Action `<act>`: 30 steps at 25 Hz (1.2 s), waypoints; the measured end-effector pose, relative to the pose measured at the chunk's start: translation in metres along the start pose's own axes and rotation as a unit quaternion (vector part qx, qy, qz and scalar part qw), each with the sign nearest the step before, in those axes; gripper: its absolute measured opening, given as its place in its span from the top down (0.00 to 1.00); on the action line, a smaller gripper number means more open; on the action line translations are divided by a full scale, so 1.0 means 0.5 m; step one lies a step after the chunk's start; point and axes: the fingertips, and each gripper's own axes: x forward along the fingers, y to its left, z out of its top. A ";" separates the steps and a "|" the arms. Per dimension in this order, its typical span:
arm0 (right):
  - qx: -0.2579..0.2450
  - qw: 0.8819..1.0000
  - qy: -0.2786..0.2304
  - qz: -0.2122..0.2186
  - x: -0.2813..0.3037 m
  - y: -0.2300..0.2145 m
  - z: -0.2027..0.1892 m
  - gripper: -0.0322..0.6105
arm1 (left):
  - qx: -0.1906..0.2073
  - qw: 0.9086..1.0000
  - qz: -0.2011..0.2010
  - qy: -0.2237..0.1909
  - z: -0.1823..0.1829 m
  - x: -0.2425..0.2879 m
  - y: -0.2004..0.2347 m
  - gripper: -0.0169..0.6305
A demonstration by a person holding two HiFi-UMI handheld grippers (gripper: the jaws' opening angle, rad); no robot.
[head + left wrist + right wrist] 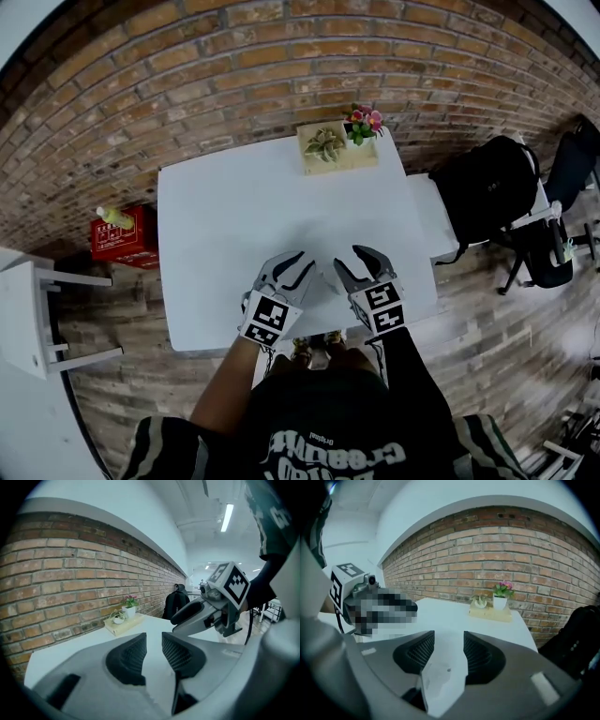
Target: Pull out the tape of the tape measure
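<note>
Both low over the white surface (234, 216). Left gripper (153, 645) jaws apart, nothing in them. Right gripper (449, 644) jaws apart too, with a whitish object (440, 677), maybe the tape measure, unpinched between them.

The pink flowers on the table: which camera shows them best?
The right gripper view: the pink flowers stand side-on, white pot and blooms both clear, on the wooden tray. The head view shows the flowers from above; the left gripper view shows the flowers small and dim.
</note>
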 end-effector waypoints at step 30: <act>0.036 0.985 0.167 0.007 0.076 0.029 -0.257 0.64 | -0.012 0.988 -0.078 0.136 -0.228 0.110 -0.061 0.81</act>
